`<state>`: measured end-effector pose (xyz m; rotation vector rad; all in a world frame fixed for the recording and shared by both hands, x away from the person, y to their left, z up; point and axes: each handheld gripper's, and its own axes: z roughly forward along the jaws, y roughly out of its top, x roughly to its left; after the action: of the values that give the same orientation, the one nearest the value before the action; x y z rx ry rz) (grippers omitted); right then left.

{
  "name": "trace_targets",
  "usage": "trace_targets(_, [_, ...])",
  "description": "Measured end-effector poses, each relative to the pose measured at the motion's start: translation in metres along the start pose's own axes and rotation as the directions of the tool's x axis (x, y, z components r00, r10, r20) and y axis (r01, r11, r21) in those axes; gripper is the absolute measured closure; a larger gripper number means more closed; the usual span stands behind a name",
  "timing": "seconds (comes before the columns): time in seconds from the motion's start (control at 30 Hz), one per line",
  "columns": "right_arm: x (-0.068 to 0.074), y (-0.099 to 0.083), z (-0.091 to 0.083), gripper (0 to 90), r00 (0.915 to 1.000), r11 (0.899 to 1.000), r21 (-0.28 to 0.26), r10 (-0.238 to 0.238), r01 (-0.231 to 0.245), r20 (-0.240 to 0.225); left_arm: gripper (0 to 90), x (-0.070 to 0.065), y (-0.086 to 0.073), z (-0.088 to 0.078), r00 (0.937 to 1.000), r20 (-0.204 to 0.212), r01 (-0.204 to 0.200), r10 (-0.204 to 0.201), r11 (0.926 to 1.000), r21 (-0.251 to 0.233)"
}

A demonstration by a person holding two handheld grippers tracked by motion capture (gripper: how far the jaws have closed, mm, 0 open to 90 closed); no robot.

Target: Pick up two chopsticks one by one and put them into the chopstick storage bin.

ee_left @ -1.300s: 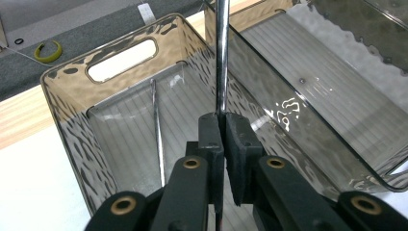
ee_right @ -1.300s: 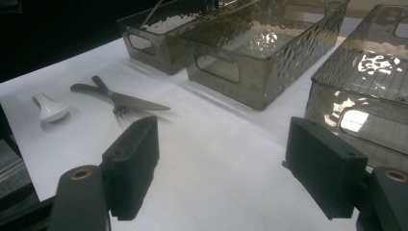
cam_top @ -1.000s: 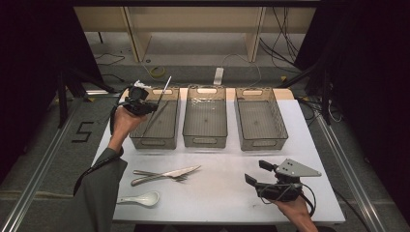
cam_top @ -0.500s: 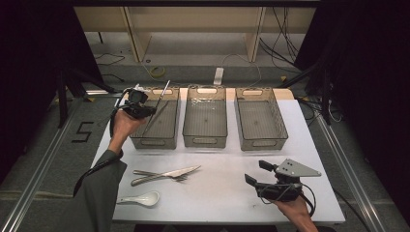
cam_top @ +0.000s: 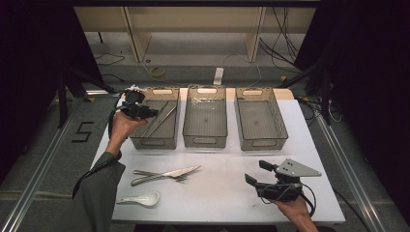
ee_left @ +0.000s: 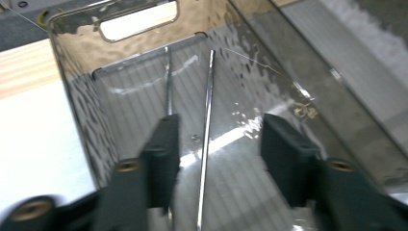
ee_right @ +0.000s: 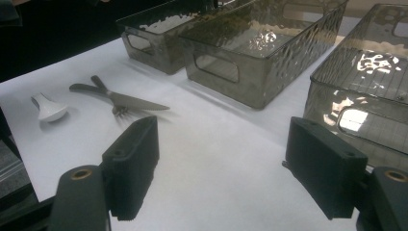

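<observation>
With chopsticks (cam_top: 162, 117) binned at 10 o'clock, left hand-held gripper (cam_top: 150, 113) has just opened, empty; right hand-held gripper (cam_top: 256, 174) gapes idle; knife (cam_top: 167, 175), fork (cam_top: 159, 175), spoon (cam_top: 140, 198) remain on counter (cam_top: 222, 193).

Three bins stand in a row across the far side of the counter (cam_top: 217, 193): the left bin (cam_top: 154, 140), the middle bin (cam_top: 205, 137) and the right bin (cam_top: 261, 142). Two thin rods (cam_top: 162, 118) lie in the left bin. Nearer, left of centre, a knife (cam_top: 169, 175) and a fork (cam_top: 157, 174) lie crossed, with a spoon (cam_top: 140, 198) nearer still.

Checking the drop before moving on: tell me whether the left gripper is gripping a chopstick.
No; the left gripper has open jaws, and the chopstick lies free in the bin.
</observation>
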<state>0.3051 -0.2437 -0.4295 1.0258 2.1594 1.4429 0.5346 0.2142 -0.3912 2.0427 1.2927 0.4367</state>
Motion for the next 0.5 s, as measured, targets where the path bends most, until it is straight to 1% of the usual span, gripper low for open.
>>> trace_targets(0.03, [0.000, 0.000, 0.000, 28.3, 1.0000, 1.000, 0.000, -0.001, 0.001, -0.001, 38.6, -0.001, 0.000, -0.002, 1.0000, 0.005, 0.007, -0.007, 0.9999, -0.010])
trace_targets(0.07, [0.000, 0.000, 0.000, 28.3, 1.0000, 1.000, 0.000, -0.002, 0.002, 0.000, 35.6, -0.001, -0.001, -0.005, 0.9995, 0.022, 0.023, -0.022, 0.9995, -0.022])
trace_targets(0.13, [0.000, 0.000, 0.000, 28.3, 1.0000, 1.000, 0.000, -0.001, 0.001, -0.001, 31.6, -0.003, -0.004, -0.009, 0.9984, 0.046, 0.033, -0.032, 0.9991, -0.027])
trace_targets(0.23, [0.000, 0.000, 0.000, 28.3, 1.0000, 1.000, -0.001, -0.002, 0.002, 0.000, 26.3, -0.010, -0.010, -0.015, 0.9978, 0.064, 0.016, -0.014, 0.9995, -0.027])
trace_targets(0.33, [0.000, 0.000, 0.000, 28.3, 1.0000, 1.000, -0.001, -0.002, 0.002, 0.000, 23.3, -0.017, -0.020, -0.023, 0.9955, 0.095, 0.006, -0.002, 0.9993, -0.038])
trace_targets(0.37, [0.000, 0.000, 0.000, 28.3, 1.0000, 1.000, 0.000, -0.002, 0.002, 0.000, 23.3, -0.020, -0.021, -0.024, 0.9949, 0.100, -0.012, 0.014, 0.9997, -0.020])
trace_targets(0.4, [0.000, 0.000, 0.000, 28.3, 1.0000, 1.000, 0.000, -0.001, 0.001, 0.000, 22.8, -0.023, -0.022, -0.026, 0.9956, 0.086, -0.037, 0.036, 0.9993, 0.002])
trace_targets(0.43, [0.000, 0.000, 0.000, 28.3, 1.0000, 1.000, -0.002, -0.003, 0.003, 0.000, 21.9, -0.025, -0.022, -0.029, 0.9955, 0.079, -0.052, 0.052, 0.9986, 0.001])
trace_targets(0.47, [0.001, 0.000, 0.000, 28.3, 1.0000, 1.000, 0.000, -0.006, 0.006, -0.001, 21.9, -0.028, -0.023, -0.033, 0.9947, 0.090, -0.051, 0.051, 0.9987, -0.008])
trace_targets(0.5, [0.001, 0.000, 0.000, 28.3, 1.0000, 1.000, 0.000, -0.008, 0.008, 0.000, 21.9, -0.031, -0.023, -0.035, 0.9929, 0.104, -0.059, 0.059, 0.9983, -0.007])
